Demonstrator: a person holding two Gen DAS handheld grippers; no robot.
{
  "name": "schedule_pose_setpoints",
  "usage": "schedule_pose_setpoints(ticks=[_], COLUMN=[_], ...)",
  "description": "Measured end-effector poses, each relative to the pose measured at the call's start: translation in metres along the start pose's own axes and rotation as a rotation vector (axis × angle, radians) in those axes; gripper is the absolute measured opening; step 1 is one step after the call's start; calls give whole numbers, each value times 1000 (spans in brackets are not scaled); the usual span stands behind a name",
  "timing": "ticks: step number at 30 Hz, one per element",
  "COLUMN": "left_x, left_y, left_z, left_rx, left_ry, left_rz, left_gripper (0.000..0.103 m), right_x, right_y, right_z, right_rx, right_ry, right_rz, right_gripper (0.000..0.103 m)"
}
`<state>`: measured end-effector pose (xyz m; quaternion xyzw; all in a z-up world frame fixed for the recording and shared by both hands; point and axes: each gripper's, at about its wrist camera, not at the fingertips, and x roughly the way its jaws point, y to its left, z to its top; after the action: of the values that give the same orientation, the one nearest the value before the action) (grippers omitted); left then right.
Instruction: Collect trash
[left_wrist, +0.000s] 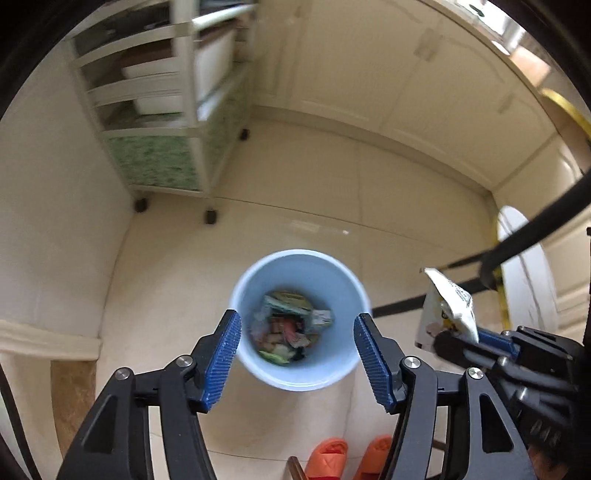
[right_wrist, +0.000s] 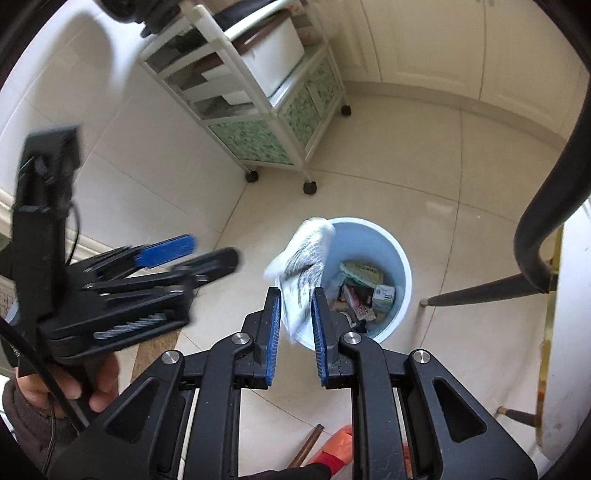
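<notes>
One wrapper (right_wrist: 301, 280) clamped, one bin (right_wrist: 400, 295), maybe half-full

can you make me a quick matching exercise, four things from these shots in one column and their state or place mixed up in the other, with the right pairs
Things:
1. left tool
2. right tool
3. bin
4. slippers

States or places:
A. pale blue, on the floor, trash already inside
B. orange, on the floor near the bottom edge of the view
C. open, holding nothing, above the bin
D. shut on a white wrapper

Pairs: 1-C, 2-D, 3-A, 4-B
</notes>
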<state>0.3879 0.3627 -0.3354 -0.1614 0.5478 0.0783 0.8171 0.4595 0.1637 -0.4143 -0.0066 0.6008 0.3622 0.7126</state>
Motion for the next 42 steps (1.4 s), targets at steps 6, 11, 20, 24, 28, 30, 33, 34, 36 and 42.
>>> schedule_pose_setpoints(ticks=[6, 11, 20, 24, 28, 30, 33, 34, 36, 42], left_x=[-17, -41, -131, -176, -232, -255, -292, -302, -325, -392], left_y=[14, 18, -1, -16, -44, -59, -87, -97, -116, -174], left_z=[-31, -44, -97, -120, -148, -164, -187, -196, -211, -258], left_rx=[-95, -99, -73, -69, -38, -15, 40, 61, 88, 194], left_ry=[-26, -61, -238, -330, -446, -497, -581, -611, -654, -763], left_rz=[32, 47, 119, 128, 130, 125, 98, 83, 48, -46], left_gripper=[69, 69, 78, 84, 89, 90, 94, 96, 97, 102], right_x=[5, -8, -95, -154, -217, -245, -294, -311, -345, -434], right_y=[6, 18, 62, 87, 111, 119, 121, 119, 115, 106], right_z=[3, -4, -34, -58, -88, -103, -130, -139, -158, -211], right_rx=[-8, -23, -70, -105, -164, -185, -193, -184, -166, -106], right_ry=[-27, -38, -159, -266, -379, -430, -528, -562, -630, -781], right_rz=[-41, -72, -99, -92, -126, -159, -248, -272, -327, -439], right_gripper=[24, 47, 93, 102, 103, 103, 103, 103, 103, 103])
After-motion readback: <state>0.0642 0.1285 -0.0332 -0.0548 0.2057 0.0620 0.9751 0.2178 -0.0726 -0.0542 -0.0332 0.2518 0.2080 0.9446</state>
